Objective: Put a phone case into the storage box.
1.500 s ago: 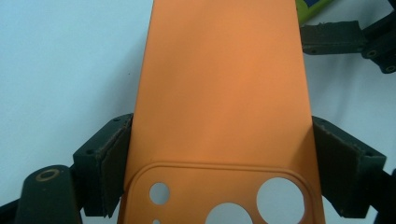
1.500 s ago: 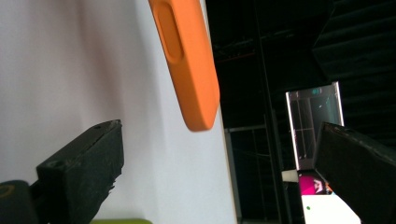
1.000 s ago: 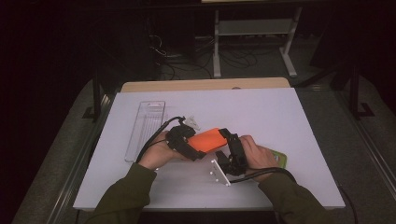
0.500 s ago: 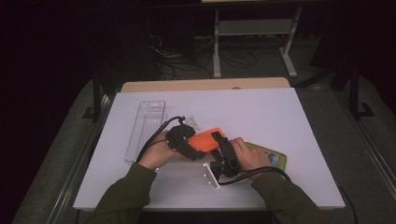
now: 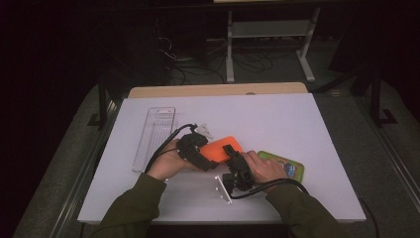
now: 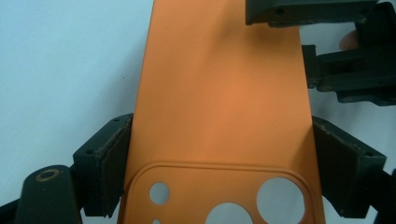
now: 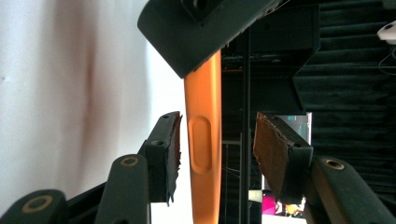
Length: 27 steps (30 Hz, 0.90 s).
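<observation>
A: Starting from the high view: where does the work stand?

B: A flat orange silicone phone case (image 5: 222,149) is held up off the white bench (image 5: 297,119), near its front middle, between both hands. The left gripper (image 5: 202,157) has one end; the right gripper (image 5: 232,154) meets the other end from the person's side. Beyond the left hand lie a clear plastic tray (image 5: 154,134) and a small white piece; a green card (image 5: 287,164) rests under the right hand. I'd judge this a handover midway: the case is lifted, the second grasp not yet made.

A: And the left gripper view?

B: Its pads (image 6: 114,165) press both long edges of the orange case (image 6: 219,93) at the camera-cutout end, pinching it firmly. The other gripper (image 6: 327,51) shows at the far end.

A: The right gripper view?

B: The case (image 7: 203,140) stands edge-on between the pads (image 7: 173,149), with a clear gap on the far side, so this gripper is spread and has yet to squeeze.

A: Hand poses?

B: Both forearms come in low, wrists turned inward towards each other; the right hand (image 5: 262,166) is rolled on its side.
</observation>
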Each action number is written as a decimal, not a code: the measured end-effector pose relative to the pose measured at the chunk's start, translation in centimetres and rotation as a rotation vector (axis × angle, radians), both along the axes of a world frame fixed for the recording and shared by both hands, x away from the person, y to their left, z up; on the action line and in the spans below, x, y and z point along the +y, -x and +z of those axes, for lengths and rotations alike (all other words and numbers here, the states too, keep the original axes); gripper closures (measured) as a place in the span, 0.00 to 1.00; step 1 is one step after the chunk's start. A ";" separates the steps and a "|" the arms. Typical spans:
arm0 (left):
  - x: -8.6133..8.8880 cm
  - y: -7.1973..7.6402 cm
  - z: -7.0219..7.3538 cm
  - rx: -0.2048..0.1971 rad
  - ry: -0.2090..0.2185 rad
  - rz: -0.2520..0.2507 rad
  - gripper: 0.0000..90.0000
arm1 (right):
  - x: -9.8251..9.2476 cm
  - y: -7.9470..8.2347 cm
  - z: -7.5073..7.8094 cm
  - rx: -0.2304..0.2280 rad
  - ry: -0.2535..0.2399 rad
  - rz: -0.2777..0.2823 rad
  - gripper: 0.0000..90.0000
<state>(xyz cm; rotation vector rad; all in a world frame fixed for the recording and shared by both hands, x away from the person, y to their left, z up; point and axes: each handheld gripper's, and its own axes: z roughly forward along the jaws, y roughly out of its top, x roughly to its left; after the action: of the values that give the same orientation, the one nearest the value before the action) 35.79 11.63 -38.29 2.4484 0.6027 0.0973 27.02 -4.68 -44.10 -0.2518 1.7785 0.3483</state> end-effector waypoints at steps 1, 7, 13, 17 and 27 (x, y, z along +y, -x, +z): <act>0.0 0.0 0.0 0.000 -0.002 -0.002 0.17 | 0.0 0.0 0.0 -0.003 0.002 0.001 0.59; 0.0 0.0 0.0 0.000 -0.008 -0.006 0.17 | 0.1 0.2 -0.2 -0.002 0.019 0.013 0.68; 0.1 0.0 0.1 -0.004 -0.014 -0.011 0.17 | 0.2 0.3 -0.3 0.016 0.037 0.022 0.78; 0.1 -0.1 0.1 -0.002 -0.020 -0.013 0.17 | 0.2 0.2 -0.4 0.013 0.044 0.013 0.82; 0.2 -0.3 0.1 0.021 -0.017 -0.019 0.17 | 0.3 0.3 -0.3 0.006 0.050 -0.003 0.89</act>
<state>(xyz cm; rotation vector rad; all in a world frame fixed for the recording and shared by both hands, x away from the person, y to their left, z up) 36.05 11.81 -38.19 2.4740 0.5897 0.0691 26.68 -4.34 -44.39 -0.2839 1.7950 0.3037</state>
